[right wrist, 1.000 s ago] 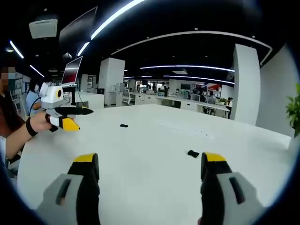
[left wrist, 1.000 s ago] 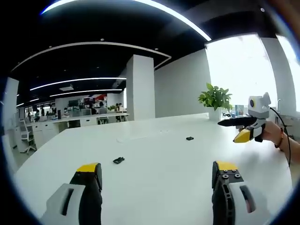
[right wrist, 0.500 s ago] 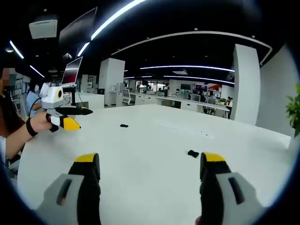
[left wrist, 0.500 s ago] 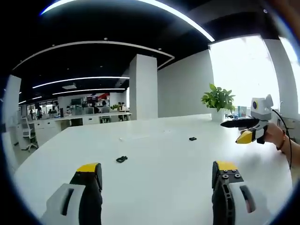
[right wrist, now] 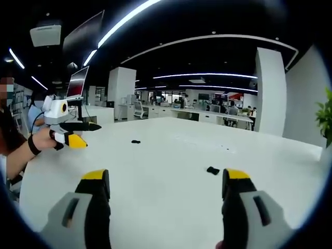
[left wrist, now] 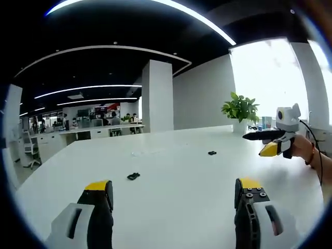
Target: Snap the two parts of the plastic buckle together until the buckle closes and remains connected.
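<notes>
Two small black buckle parts lay well apart on the white surface [left wrist: 171,176] in the left gripper view: one part [left wrist: 133,176] nearer, the other part [left wrist: 211,153] farther off, with a potted plant [left wrist: 239,109] beyond. The left hand-held gripper [left wrist: 174,194] hung above the surface, jaws wide apart, holding nothing. At right, a hand [left wrist: 301,148] held the right hand-held gripper [left wrist: 262,142].

In the right gripper view, both parts lay on the surface below an open office; the right hand-held gripper's jaws stood wide and empty, the left one aloft at left.

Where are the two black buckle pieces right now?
Both lie apart on the white table: one buckle piece beyond the left gripper, the other before the right gripper.
</notes>
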A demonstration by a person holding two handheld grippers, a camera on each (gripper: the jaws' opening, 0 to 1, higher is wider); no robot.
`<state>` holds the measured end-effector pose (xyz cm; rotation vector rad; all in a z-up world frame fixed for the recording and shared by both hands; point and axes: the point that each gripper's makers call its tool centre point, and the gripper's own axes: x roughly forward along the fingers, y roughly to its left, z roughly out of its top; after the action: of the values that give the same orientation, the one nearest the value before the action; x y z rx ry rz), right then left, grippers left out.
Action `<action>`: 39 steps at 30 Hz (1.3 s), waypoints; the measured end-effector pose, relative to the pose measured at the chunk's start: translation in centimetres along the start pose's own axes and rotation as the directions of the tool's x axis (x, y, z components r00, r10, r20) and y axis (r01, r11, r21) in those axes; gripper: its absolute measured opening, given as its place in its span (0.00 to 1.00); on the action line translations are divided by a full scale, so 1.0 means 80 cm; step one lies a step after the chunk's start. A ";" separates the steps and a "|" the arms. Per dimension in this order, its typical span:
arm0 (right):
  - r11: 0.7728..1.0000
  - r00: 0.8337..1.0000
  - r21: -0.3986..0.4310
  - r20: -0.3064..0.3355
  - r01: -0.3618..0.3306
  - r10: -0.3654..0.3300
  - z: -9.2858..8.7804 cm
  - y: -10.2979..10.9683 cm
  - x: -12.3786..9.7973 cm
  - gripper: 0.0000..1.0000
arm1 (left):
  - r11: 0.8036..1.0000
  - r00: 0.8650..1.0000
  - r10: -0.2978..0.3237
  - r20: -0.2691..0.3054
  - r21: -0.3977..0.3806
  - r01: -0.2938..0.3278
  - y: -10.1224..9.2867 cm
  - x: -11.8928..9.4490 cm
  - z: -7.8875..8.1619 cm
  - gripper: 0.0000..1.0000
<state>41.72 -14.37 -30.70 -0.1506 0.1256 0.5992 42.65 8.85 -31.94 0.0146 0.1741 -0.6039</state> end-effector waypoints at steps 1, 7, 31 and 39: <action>1.000 1.000 0.004 -0.001 0.000 0.000 -0.001 0.000 0.000 0.90 | 1.000 1.000 0.002 0.001 0.000 -0.002 0.000 -0.001 0.000 0.99; 1.000 1.000 0.026 0.011 -0.014 0.013 0.001 0.003 0.002 0.90 | 1.000 1.000 -0.004 -0.008 0.009 0.004 -0.003 0.002 -0.002 0.99; 0.999 1.000 0.031 0.016 -0.020 0.019 0.007 0.004 0.003 0.89 | 1.000 0.999 -0.013 -0.033 0.012 0.014 -0.008 0.005 -0.009 0.99; 0.997 0.999 0.066 0.020 -0.031 0.030 0.008 0.003 0.012 0.89 | 1.000 0.999 -0.014 -0.030 0.007 0.015 -0.012 0.004 -0.010 0.99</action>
<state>42.43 -13.56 -30.29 -0.0786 0.1291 0.6263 42.22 7.98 -32.78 0.0295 0.2012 -0.6191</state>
